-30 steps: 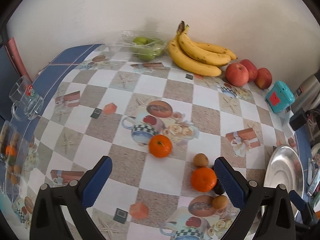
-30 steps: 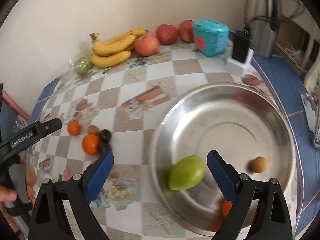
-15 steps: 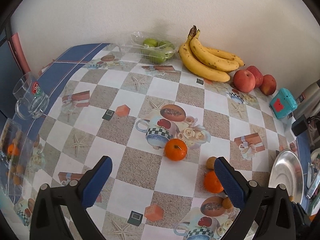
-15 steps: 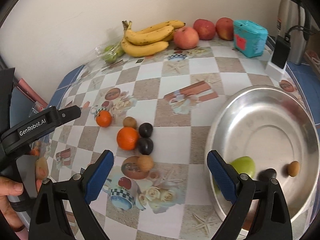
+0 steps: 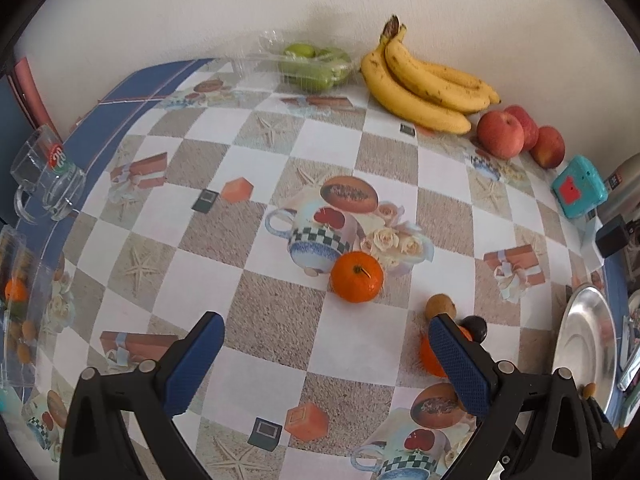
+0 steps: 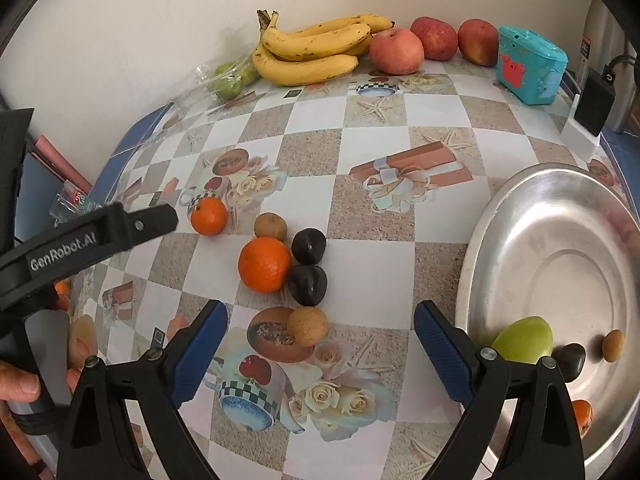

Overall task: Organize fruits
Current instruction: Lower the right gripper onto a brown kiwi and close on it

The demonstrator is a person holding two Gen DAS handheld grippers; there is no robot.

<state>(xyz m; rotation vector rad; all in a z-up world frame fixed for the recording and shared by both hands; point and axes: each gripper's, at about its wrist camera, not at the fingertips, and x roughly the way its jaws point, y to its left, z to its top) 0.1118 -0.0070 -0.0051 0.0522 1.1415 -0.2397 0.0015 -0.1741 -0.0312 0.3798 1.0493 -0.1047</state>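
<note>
My right gripper (image 6: 320, 344) is open and empty above a cluster of loose fruit: a large orange (image 6: 265, 265), a small orange (image 6: 208, 216), two dark plums (image 6: 308, 285), and two small brown fruits (image 6: 307, 326). The steel plate (image 6: 560, 240) to the right holds a green fruit (image 6: 524, 338), a dark plum (image 6: 570, 360), a small brown fruit (image 6: 613, 345) and an orange piece (image 6: 582, 416). My left gripper (image 5: 326, 360) is open and empty, with the small orange (image 5: 357, 277) just beyond it. It shows from the side in the right wrist view (image 6: 100, 236).
Bananas (image 6: 316, 48), three red apples (image 6: 396, 50) and bagged green fruit (image 6: 228, 78) line the wall. A teal box (image 6: 530, 64), a black charger (image 6: 596, 104) and a flask stand at the back right. A glass mug (image 5: 48, 176) sits at the left table edge.
My right gripper has swung left from over the plate to the loose fruit cluster. My left gripper has moved closer to the small orange. Both stay open.
</note>
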